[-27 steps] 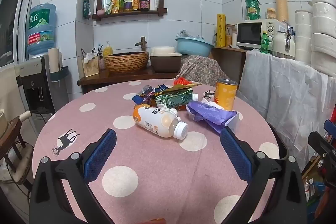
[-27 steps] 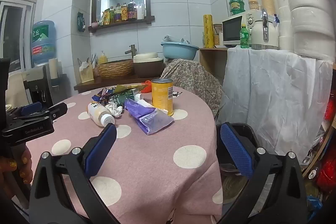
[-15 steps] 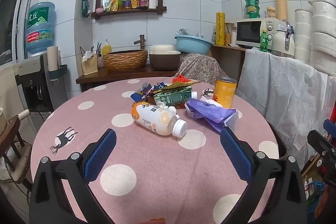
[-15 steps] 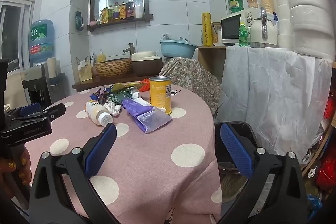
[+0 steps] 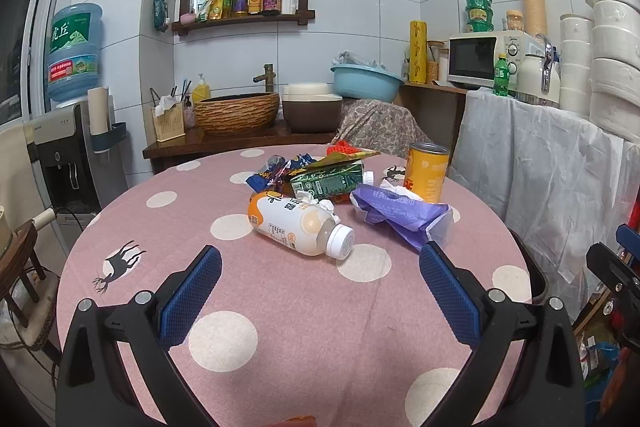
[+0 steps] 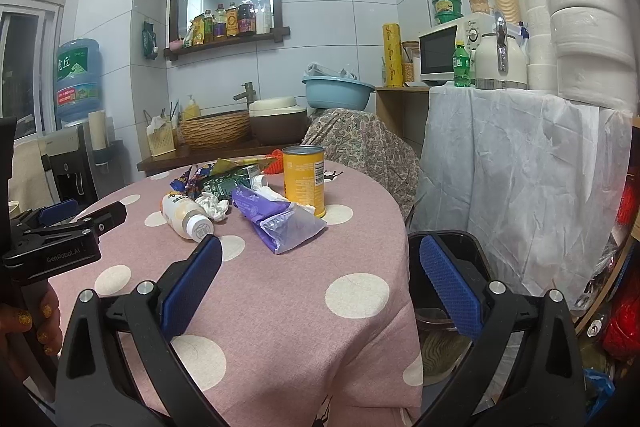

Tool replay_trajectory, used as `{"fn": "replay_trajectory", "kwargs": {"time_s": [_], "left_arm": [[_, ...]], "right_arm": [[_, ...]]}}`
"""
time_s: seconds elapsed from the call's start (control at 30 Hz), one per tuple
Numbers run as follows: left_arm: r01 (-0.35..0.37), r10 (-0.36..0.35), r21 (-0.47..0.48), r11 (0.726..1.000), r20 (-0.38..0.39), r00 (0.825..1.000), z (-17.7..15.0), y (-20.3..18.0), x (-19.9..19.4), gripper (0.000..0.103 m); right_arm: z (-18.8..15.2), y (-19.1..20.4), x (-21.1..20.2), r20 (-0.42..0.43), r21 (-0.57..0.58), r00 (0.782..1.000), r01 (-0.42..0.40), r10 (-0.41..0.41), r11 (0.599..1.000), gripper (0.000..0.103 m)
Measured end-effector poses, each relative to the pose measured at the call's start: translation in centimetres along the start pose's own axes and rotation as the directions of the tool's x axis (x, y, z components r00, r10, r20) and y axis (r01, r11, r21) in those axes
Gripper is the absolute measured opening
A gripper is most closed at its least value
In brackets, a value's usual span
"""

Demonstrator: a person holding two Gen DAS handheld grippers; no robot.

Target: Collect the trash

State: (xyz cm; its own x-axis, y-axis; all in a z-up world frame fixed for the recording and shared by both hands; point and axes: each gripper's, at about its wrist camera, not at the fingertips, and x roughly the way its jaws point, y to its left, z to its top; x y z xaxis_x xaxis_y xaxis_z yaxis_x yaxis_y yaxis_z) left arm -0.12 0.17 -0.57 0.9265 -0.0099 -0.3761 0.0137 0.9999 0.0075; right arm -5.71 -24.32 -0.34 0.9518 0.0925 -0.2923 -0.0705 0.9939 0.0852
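Trash lies in a heap on the round pink dotted table (image 5: pixel 280 307): a white and orange bottle (image 5: pixel 298 223) on its side, a purple plastic bag (image 5: pixel 400 213), a green carton (image 5: pixel 328 181), a yellow can (image 5: pixel 427 173) standing upright, crumpled tissue and snack wrappers (image 5: pixel 280 167). My left gripper (image 5: pixel 320 259) is open and empty, just short of the bottle. My right gripper (image 6: pixel 320 259) is open and empty at the table's right edge, short of the purple bag (image 6: pixel 276 219), above a black bin (image 6: pixel 452 267). The bottle (image 6: pixel 186 215) and can (image 6: pixel 304 179) also show there.
A white-draped counter (image 6: pixel 520 167) stands right of the table with a microwave (image 5: pixel 480 59) and kettle. A sideboard behind holds a woven basin (image 5: pixel 238 113) and a blue bowl (image 5: pixel 366 81). A water dispenser (image 5: pixel 72 131) stands at the left.
Both grippers have moved slightly forward toward the trash heap, so the bottle and bag look a little nearer. Both stay open and empty.
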Motion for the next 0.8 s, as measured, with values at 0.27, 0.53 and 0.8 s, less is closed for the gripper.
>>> {"fn": "replay_trajectory", "kwargs": {"time_s": [0.27, 0.53, 0.8], "left_arm": [[0.006, -0.006, 0.009, 1.0, -0.004, 1.0, -0.08, -0.55, 0.36, 0.098], [0.006, -0.006, 0.008, 1.0, -0.007, 1.0, -0.11, -0.49, 0.5, 0.098], [0.009, -0.009, 0.002, 1.0, -0.015, 1.0, -0.35, -0.3, 0.79, 0.098]], "right_arm": [[0.1, -0.03, 0.15, -0.007, 0.0, 1.0, -0.002, 0.002, 1.0, 0.098], [0.04, -0.03, 0.16, -0.006, 0.001, 1.0, -0.002, 0.002, 1.0, 0.098], [0.01, 0.01, 0.26, -0.008, 0.0, 1.0, -0.001, 0.001, 1.0, 0.098]]}}
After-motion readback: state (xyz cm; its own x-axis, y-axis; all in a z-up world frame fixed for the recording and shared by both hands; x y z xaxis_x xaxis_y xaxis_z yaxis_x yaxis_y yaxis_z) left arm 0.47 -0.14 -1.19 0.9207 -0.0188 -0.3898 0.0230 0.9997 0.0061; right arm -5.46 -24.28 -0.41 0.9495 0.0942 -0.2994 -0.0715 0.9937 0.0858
